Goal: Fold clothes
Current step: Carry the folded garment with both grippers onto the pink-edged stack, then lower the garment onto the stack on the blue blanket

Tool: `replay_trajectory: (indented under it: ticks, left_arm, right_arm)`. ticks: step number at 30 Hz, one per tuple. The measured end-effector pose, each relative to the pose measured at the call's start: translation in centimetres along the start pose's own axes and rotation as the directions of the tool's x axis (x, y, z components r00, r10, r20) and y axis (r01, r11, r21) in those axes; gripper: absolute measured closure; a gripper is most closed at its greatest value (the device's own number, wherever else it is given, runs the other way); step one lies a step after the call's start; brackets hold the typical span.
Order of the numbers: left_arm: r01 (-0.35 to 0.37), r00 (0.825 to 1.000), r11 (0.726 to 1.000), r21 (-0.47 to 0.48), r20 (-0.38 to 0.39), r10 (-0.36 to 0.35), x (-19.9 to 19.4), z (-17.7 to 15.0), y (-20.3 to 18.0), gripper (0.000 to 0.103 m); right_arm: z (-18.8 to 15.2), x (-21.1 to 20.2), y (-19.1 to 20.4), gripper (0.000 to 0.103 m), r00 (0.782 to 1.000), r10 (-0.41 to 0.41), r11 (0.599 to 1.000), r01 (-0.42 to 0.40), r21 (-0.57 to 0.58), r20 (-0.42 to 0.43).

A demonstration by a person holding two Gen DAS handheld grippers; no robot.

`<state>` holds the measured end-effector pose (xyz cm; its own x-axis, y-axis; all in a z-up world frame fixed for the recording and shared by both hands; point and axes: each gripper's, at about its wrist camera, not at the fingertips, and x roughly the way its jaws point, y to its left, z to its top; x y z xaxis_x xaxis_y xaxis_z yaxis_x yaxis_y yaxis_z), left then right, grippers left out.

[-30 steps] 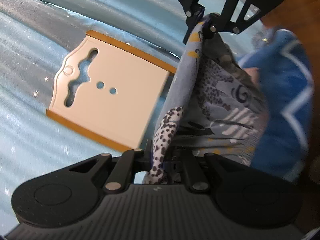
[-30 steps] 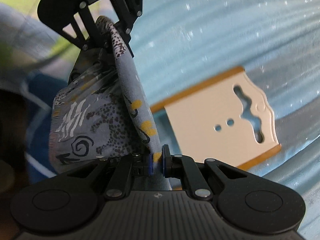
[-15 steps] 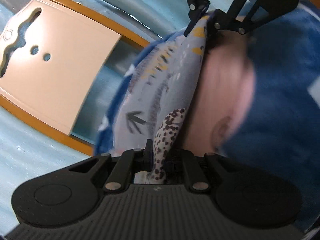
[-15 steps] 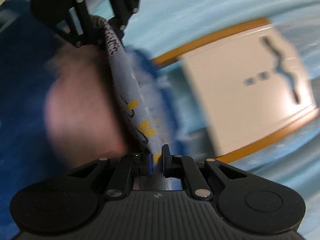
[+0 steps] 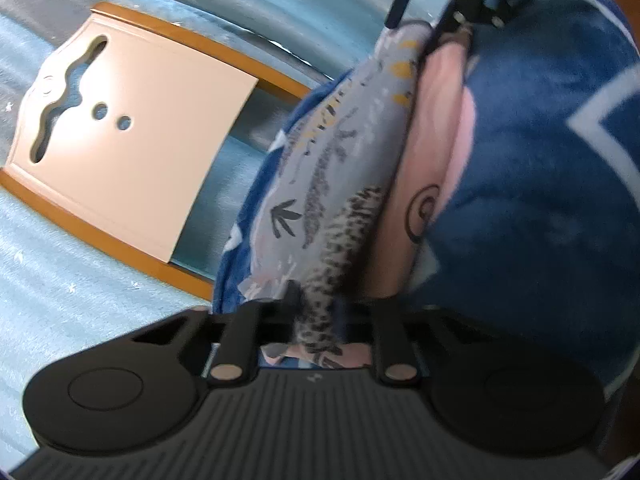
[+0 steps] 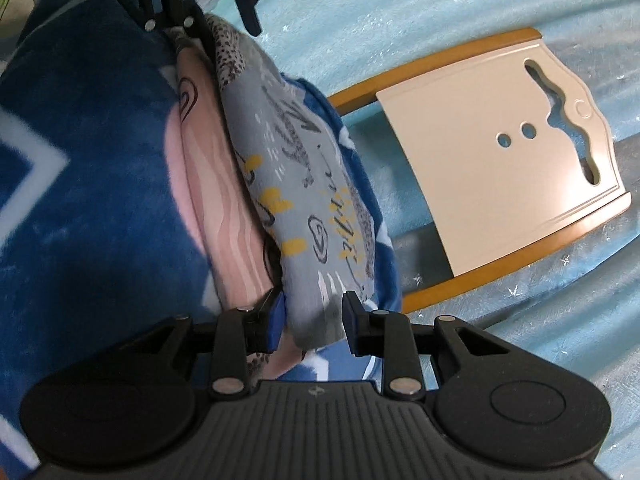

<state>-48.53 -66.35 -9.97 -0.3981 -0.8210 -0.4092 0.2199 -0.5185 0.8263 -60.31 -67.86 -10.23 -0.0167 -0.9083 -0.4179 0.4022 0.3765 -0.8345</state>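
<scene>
Both grippers sit low over the clothes pile. My right gripper [image 6: 314, 316] has just been opening, its blue pads [image 6: 277, 316] parted around the folded grey patterned garment [image 6: 296, 168] without pressing it. My left gripper [image 5: 316, 320] pinches that garment's spotted edge. It rests on a blue fleece [image 6: 88, 184], near the cream folding board [image 6: 492, 168]

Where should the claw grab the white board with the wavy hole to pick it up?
Best guess: pinch the white plastic folding board by its free scalloped end beside the wavy cut-out, coming in from that far side. That end lies bare on the light blue cover; the opposite end runs toward the grey patterned garment.
</scene>
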Motion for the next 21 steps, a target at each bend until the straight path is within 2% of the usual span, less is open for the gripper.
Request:
replay_trajectory:
  ticks: [3, 5, 7, 9, 13, 14, 16, 18, 21]
  left_arm:
    - [-0.006, 1.0, 1.0, 0.016, -0.001, 0.006, 0.3, 0.1, -0.1, 0.094]
    - [-0.021, 1.0, 1.0, 0.002, 0.011, 0.021, -0.3, 0.2, 0.3, 0.094]
    - [-0.012, 1.0, 1.0, -0.011, 0.021, 0.012, -0.9, 0.0, 0.5, 0.094]
    - [0.014, 1.0, 1.0, 0.019, 0.01, -0.015, -0.7, -0.5, -0.2, 0.094]
    - [0.016, 1.0, 1.0, -0.003, 0.007, -0.016, -0.6, -0.8, -0.7, 0.09]
    - [0.017, 1.0, 1.0, -0.022, 0.006, -0.017, -0.8, -0.8, -0.5, 0.089]
    - [0.012, 1.0, 0.999, -0.042, 0.007, -0.011, -1.3, -1.1, -0.1, 0.081]
    - [0.0, 1.0, 0.999, -0.054, 0.009, 0.0, -1.8, -1.5, 0.3, 0.08]
    - [0.002, 1.0, 0.999, -0.053, 0.01, -0.002, -2.0, -1.6, 0.4, 0.081]
  right_arm:
    - [0.0, 0.0, -0.1, 0.089, 1.0, 0.01, 1.0, -0.01, 0.0, -0.01]
    - [0.1, -0.4, -0.2, 0.091, 1.0, -0.001, 1.0, 0.001, -0.007, -0.007]
    - [0.5, -1.6, -1.1, 0.091, 0.999, -0.036, 0.999, 0.036, 0.015, 0.011]
    - [0.5, -2.7, -1.1, 0.091, 0.999, -0.048, 0.999, 0.047, 0.019, 0.018]
    - [-0.1, -1.9, 1.5, 0.091, 1.0, 0.012, 0.999, -0.013, -0.046, -0.024]
    - [-0.3, -1.6, 1.8, 0.09, 0.999, 0.009, 0.999, -0.01, -0.047, -0.031]
    - [-0.3, -1.5, 1.8, 0.087, 0.999, 0.001, 0.999, -0.003, -0.034, -0.034]
    - [-0.3, -1.6, 1.8, 0.083, 0.999, -0.007, 1.0, 0.006, -0.031, -0.037]
    - [-0.7, -1.8, 2.0, 0.081, 0.999, -0.018, 0.999, 0.017, -0.035, -0.041]
